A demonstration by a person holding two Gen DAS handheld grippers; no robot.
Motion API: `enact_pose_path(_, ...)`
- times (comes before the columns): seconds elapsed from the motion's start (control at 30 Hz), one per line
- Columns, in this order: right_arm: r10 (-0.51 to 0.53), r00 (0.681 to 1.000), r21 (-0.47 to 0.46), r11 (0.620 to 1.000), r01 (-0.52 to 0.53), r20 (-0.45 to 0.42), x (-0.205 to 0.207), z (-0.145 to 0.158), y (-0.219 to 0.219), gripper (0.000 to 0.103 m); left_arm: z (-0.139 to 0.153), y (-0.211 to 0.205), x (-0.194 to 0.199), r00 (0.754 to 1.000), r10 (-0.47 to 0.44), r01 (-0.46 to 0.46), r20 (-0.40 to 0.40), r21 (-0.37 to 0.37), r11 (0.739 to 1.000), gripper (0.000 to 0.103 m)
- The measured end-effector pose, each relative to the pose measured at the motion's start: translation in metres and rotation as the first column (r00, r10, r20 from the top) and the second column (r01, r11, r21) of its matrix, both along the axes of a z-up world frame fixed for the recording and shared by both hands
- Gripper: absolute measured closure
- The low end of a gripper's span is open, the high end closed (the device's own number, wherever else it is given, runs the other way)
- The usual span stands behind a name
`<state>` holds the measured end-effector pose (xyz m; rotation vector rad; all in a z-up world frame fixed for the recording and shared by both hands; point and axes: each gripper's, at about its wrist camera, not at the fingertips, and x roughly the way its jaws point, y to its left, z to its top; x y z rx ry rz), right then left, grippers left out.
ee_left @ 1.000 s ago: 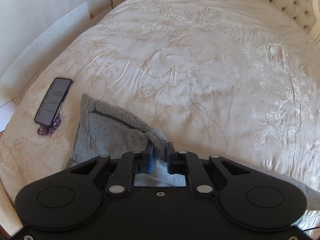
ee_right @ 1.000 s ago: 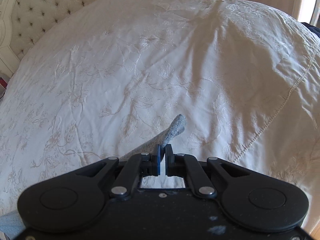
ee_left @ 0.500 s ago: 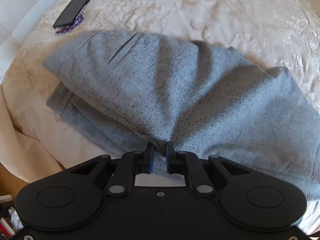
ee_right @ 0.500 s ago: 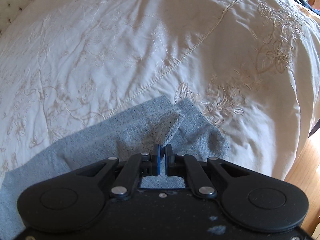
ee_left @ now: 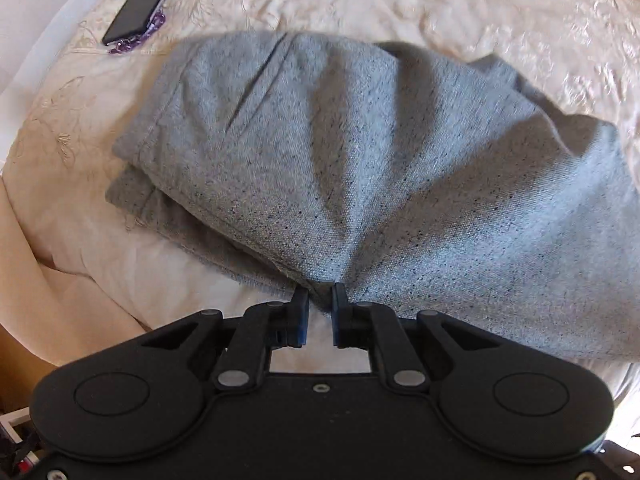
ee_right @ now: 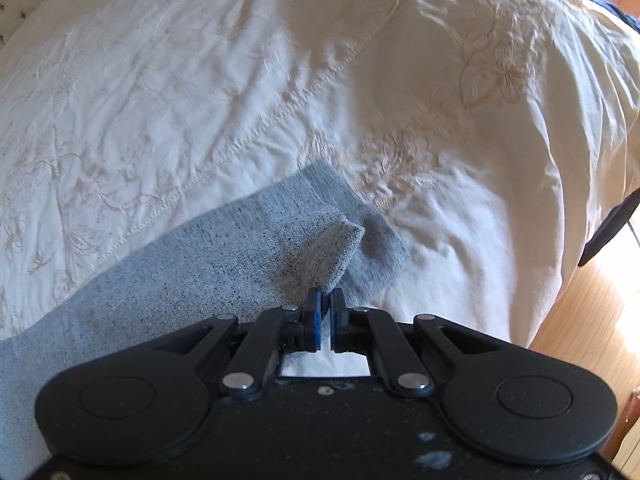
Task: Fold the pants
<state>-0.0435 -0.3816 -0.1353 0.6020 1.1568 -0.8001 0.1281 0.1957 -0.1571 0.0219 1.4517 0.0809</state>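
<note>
- Since half a second ago I've drawn the grey pants (ee_left: 360,168) nearer the bed's (ee_left: 440,12) foot edge, the upper layer settling over the lower.
- Left tongs (ee_left: 321,300) pinch gathered cloth; right tongs (ee_right: 325,300) pinch the cuff (ee_right: 336,248).
- Fold nearly laid, I judge.

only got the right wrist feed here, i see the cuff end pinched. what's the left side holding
Observer: The left gripper is pinching the grey pants at a bunched fold, with fabric fanning out from its jaws.
Operator: anything else on the bed near it
Observer: Yes, a dark phone lies on the bedspread beyond the pants, apart from them.
Operator: is the waist end lying flat
Observer: No, that end is doubled over, with a lower layer of pants showing beneath its left edge.
</note>
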Motion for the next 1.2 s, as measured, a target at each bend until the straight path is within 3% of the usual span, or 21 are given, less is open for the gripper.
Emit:
enact_pose_path(0.1,0.036,0.998,-0.014,0.999,-0.037,-0.053,0.005,-0.017,0.003,0.099,-0.002,-0.009,0.000,0.998,-0.061,0.061,0.013,0.034,0.998,0.088)
enact_pose_path(0.2,0.055,0.997,-0.055,0.997,-0.058,-0.046,0.007,-0.010,0.009,0.099,0.008,-0.013,-0.005,0.990,-0.113,0.110,0.080,0.044,0.993,0.088)
enact_pose_path(0.33,0.044,0.997,-0.061,0.997,-0.047,-0.063,0.003,-0.017,0.009,0.099,-0.018,-0.013,-0.006,0.988,-0.153,0.153,-0.008,0.070,0.986,0.084)
enact_pose_path(0.47,0.036,0.995,-0.043,0.998,-0.040,-0.095,0.001,-0.032,0.012,0.093,0.004,-0.014,-0.008,0.983,-0.186,0.185,0.005,0.066,0.981,0.078)
enact_pose_path(0.63,0.015,0.999,-0.085,0.996,-0.019,-0.048,-0.007,-0.007,0.015,0.088,0.035,-0.033,-0.018,0.973,-0.224,0.217,0.061,0.103,0.971,0.078)
enact_pose_path(0.77,0.080,0.995,-0.118,0.990,-0.074,0.051,-0.001,0.010,0.005,0.081,0.052,-0.078,-0.015,0.951,-0.263,0.247,0.162,0.112,0.963,0.078)
enact_pose_path(0.9,0.165,0.981,-0.052,0.986,-0.160,0.105,0.023,-0.004,-0.020,0.078,0.045,-0.130,-0.012,0.942,-0.284,0.273,0.179,0.084,0.958,0.078)
enact_pose_path(1.0,0.260,0.960,-0.042,0.965,-0.257,0.103,0.043,-0.017,-0.041,0.075,0.042,-0.174,-0.014,0.929,-0.318,0.318,0.190,0.033,0.948,0.078)
enact_pose_path(1.2,0.439,0.896,0.034,0.896,-0.442,0.060,0.070,-0.051,-0.078,0.073,0.042,-0.261,-0.032,0.890,-0.407,0.413,0.203,0.015,0.911,0.077)
